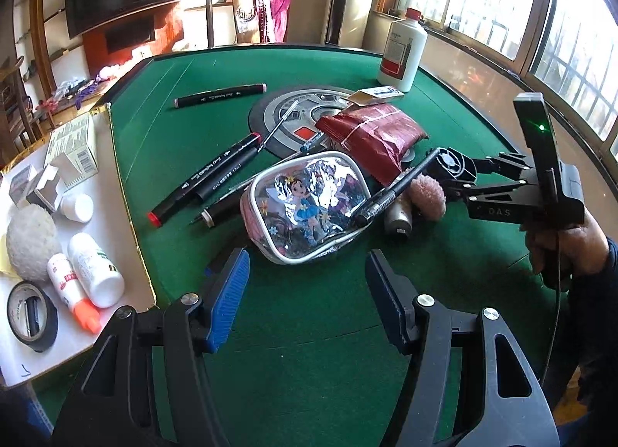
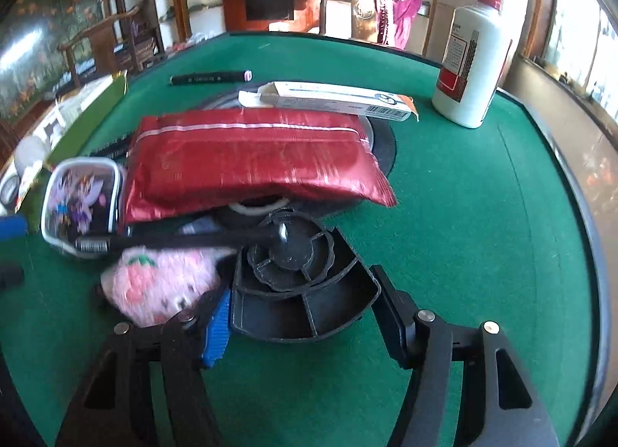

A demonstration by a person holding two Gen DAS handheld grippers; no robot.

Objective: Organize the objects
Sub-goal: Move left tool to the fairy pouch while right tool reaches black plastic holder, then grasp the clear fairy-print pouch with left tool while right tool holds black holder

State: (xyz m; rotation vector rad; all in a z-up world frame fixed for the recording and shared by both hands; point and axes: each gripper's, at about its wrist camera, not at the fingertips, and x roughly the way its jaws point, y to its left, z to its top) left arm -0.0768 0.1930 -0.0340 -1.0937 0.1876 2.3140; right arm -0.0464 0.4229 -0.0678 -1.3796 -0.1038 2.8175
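My left gripper [image 1: 305,284] is open and empty, just in front of a clear cartoon pouch [image 1: 305,207] on the green table. My right gripper [image 2: 305,308] is shut on a black fan-shaped gadget [image 2: 305,288]; it also shows in the left wrist view [image 1: 455,167]. A black pen [image 2: 170,240] lies across the pouch [image 2: 81,199] and against the gadget. A pink plush [image 2: 162,284] sits beside the gadget. A red foil packet [image 2: 247,161] lies behind them, with a white carton [image 2: 332,99] on it. Markers [image 1: 208,176] lie left of the pouch.
A white board [image 1: 77,254] at the left edge holds small bottles, a tape roll, a white ball and boxes. A white bottle with a red cap [image 2: 475,60] stands at the far right. A round dark disc [image 1: 293,118] sits mid-table. A lone marker [image 1: 220,95] lies farther back.
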